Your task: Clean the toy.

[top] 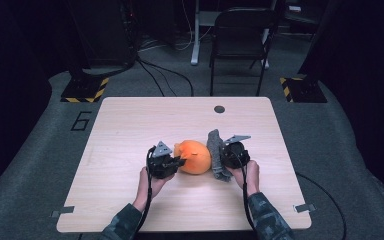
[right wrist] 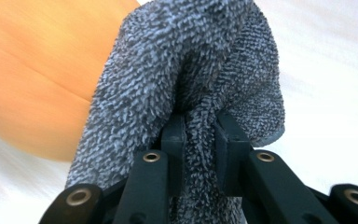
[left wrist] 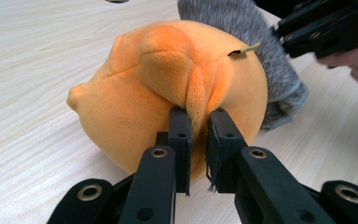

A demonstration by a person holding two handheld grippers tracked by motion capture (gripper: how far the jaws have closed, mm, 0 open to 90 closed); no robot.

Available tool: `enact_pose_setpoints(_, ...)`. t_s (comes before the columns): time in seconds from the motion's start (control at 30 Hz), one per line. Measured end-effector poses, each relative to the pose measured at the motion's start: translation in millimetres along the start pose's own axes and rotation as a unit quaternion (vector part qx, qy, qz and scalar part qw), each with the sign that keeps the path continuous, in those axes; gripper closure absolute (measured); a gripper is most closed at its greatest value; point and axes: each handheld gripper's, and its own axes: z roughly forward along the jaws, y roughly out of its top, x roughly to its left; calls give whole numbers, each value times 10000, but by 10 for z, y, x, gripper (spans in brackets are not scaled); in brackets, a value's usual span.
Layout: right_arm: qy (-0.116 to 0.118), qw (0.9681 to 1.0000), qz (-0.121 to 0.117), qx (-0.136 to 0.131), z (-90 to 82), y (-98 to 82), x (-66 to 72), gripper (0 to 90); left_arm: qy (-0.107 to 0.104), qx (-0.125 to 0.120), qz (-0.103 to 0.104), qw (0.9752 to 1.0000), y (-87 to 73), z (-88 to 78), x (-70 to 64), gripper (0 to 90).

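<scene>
A dim room with a dark folding chair (top: 240, 37) and trailing cables on grey carpet lies behind a pale wooden bench (top: 130, 130); near the middle of that bench sits an orange plush toy (top: 194, 156), round and soft, with a grey fuzzy sock (top: 216, 155) standing against its right side, touching it. The left tongs (top: 179, 161) are clamped on a raised fold of the toy's plush, and the left gripper view shows the orange pile pinched between the two black jaws (left wrist: 198, 122); the right tongs (top: 223, 156) are clamped on the sock, a pleat of grey terry squeezed between the jaws in the right gripper view (right wrist: 199, 128), with the toy's orange flank just beside it. The work in hand looks to be getting the sock onto or around the toy, though from above I cannot tell for sure whether the sock's open mouth faces the toy or away from it.

To do this step well, the left tongs should keep the toy steady and pressed lightly to the bench rather than lifting it, since a pinch of plush can slip; the right tongs hold one bunched layer, so the sock is best drawn slowly over the toy's curve, keeping the fabric taut and stopping if the pleat begins to creep out.
</scene>
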Motion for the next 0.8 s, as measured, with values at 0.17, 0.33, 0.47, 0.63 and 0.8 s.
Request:
enact_pose_setpoints(0.17,-16,9997,72,221,108,-55,-78,759,-13,15,45,10000,4,-7,17,808)
enact_pose_setpoints(0.33,-15,9996,96,-260,-151,68,-44,763,-21,11,71,10000,1,-10,23,807)
enact_pose_setpoints(0.47,144,9962,74,-852,-458,195,0,763,-33,-4,19,10000,-1,-5,13,807)
enact_pose_setpoints(0.63,480,9885,-122,-1428,-758,353,269,763,-13,21,40,10000,2,-5,3,806)
enact_pose_setpoints(0.8,626,9848,-525,-1536,-794,445,575,761,-22,37,110,9999,2,-5,-7,806)
